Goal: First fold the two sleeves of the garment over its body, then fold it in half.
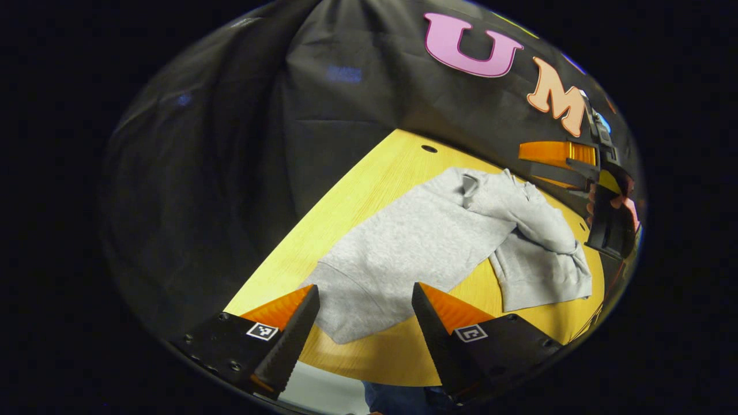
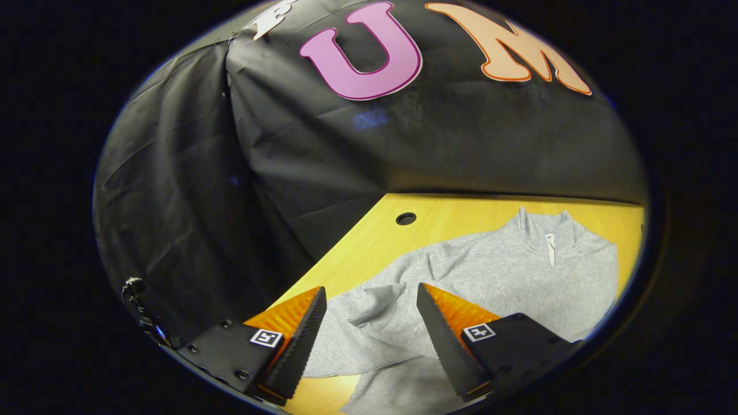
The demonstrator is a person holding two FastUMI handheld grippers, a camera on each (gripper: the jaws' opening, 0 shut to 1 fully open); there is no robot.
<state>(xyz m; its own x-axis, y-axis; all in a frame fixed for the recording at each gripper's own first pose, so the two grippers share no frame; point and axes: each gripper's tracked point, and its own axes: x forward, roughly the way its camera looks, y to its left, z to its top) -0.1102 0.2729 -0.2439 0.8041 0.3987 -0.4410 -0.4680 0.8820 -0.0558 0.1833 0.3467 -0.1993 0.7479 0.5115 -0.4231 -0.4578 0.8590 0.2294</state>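
A grey sweatshirt lies spread on the yellow wooden table, collar toward the far wall. One sleeve lies bent beside the body on the right. My left gripper is open over the near hem with nothing between its fingers. My right gripper, held by a hand, hangs above the table's far right. In the right gripper view the sweatshirt shows its zip collar. My right gripper is open above a rumpled fold of cloth.
A round cable hole sits in the table near the back wall, and the same hole lies left of the collar. Black cloth walls close the booth behind and to the left. A person's blue trousers show below the table's front edge.
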